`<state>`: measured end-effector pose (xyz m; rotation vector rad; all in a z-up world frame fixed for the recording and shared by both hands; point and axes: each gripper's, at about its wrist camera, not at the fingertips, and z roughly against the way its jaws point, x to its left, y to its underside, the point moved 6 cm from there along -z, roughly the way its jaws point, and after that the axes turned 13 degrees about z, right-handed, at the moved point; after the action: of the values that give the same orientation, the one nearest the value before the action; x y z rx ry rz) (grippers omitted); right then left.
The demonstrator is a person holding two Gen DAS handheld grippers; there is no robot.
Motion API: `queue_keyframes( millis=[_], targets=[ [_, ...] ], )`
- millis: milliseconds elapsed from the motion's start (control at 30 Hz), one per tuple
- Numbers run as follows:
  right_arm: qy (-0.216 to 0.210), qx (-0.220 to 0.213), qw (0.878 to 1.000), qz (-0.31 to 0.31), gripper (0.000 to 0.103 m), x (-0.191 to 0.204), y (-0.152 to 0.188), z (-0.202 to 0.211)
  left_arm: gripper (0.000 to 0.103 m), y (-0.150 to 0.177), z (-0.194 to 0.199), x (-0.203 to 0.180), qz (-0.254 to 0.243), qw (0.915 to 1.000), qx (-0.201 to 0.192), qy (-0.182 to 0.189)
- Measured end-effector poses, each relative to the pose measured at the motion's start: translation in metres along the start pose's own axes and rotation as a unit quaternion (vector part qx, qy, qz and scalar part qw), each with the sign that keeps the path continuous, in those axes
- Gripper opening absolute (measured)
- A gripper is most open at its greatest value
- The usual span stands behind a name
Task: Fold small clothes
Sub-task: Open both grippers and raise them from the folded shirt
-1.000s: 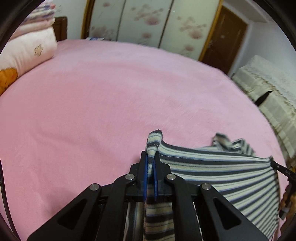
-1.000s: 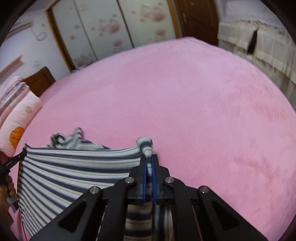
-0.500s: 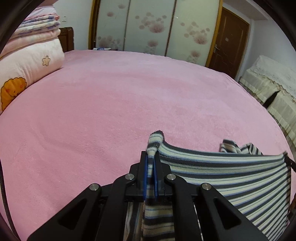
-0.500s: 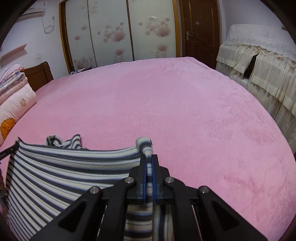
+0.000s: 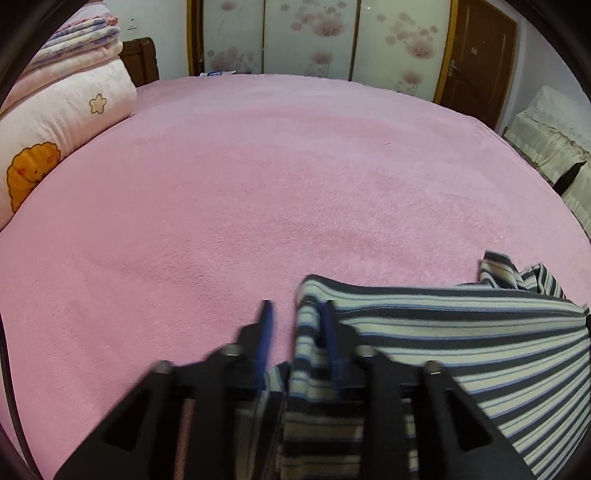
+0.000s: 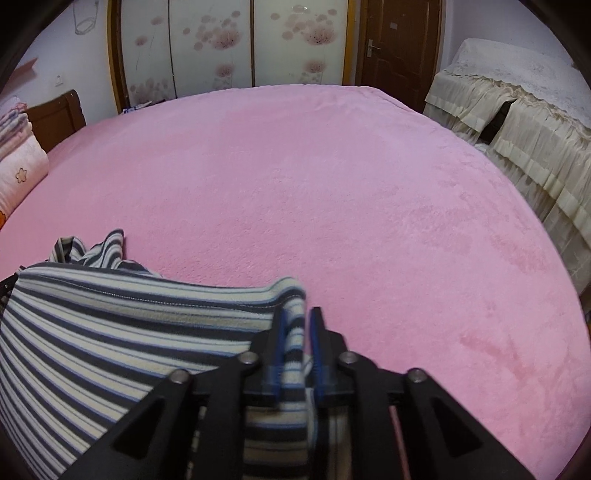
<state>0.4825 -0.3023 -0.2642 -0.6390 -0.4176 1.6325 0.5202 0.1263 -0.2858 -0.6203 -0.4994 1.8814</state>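
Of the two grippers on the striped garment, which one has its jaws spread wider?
The left gripper: pink bedspread shows between its pads beside the striped garment. The right gripper stands narrower around its corner. Both have just been opening.

Both grippers, left point(image 5: 297, 314) & right point(image 6: 300, 319): black frames w/ triangular cutouts, silver screws, blue pads.

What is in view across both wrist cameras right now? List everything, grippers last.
striped garment: one, dark and cream stripes, near edge of bed, a corner between each gripper's fingers
bed cover: one, pink, fills both views
pillow: one, pink with flower and orange print, far left
folded blankets: a stack, pastel, on the pillow
wardrobe doors: floral white, far wall
door: one, brown
draped furniture: cream lace cover, right
left gripper: black, blue pads, jaws just opening
right gripper: same, jaws just opening
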Motion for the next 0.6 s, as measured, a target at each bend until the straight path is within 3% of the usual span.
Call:
queue_keyframes(
  millis=[67,267,600],
  targets=[
    [0.004,-0.002,1.000,-0.009,0.037,-0.001,-0.002,0.009,0.048,-0.003,0.007,0.000,0.004,1.0000,0.001,-0.002],
    [-0.026,-0.022,0.999,-0.030,0.038,0.001,-0.009,0.058,0.068,0.001,0.049,-0.004,0.012,0.9997,0.020,0.011],
    [-0.053,-0.035,0.997,-0.034,0.038,0.019,-0.022,0.152,0.084,0.003,0.152,-0.018,-0.051,0.9987,0.000,0.002]
  ],
)
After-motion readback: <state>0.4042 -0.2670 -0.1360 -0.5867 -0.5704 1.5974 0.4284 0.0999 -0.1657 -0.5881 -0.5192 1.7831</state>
